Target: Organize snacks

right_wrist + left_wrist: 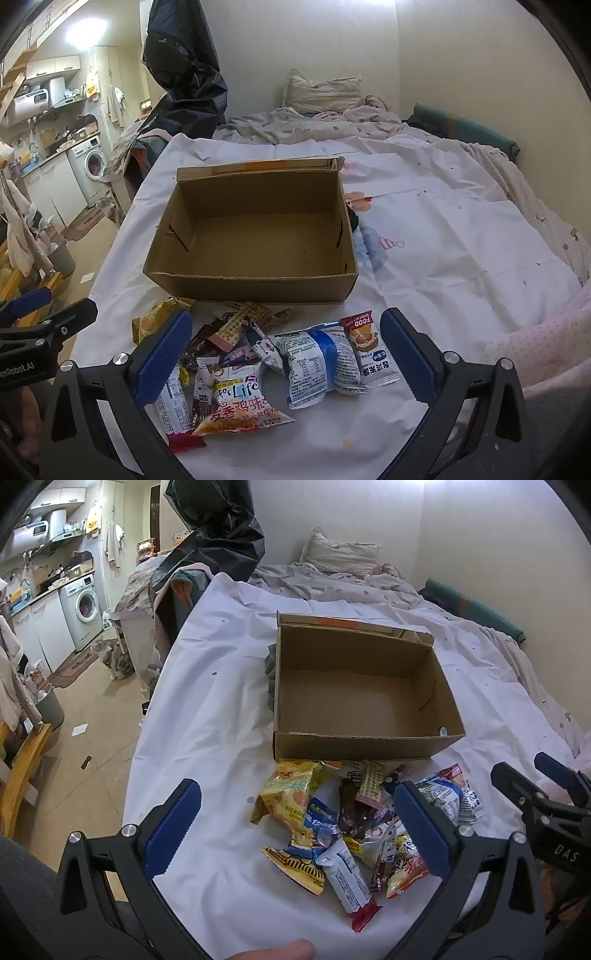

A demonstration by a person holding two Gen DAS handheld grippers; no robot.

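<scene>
An open, empty cardboard box point(354, 698) point(258, 236) rests on a white sheet over a bed. A heap of several snack packets point(354, 823) point(266, 362) lies just in front of it. Among them are a yellow crisp bag point(286, 794), a blue-and-white packet point(317, 362) and a red-ended bar point(351, 886). My left gripper point(299, 834) hovers open above the heap's left part. My right gripper point(284, 365) hovers open above the heap, nothing between its blue pads point(164, 358). The right gripper point(546, 805) also shows in the left wrist view, and the left gripper point(40, 321) in the right wrist view.
The white sheet point(443, 240) covers the bed, with a rumpled quilt and pillow point(321, 92) behind the box. A black garment point(218, 528) hangs at the bed's far left. A cat point(118, 659) stands on the floor near a washing machine point(83, 609). A wooden chair point(22, 775) is at left.
</scene>
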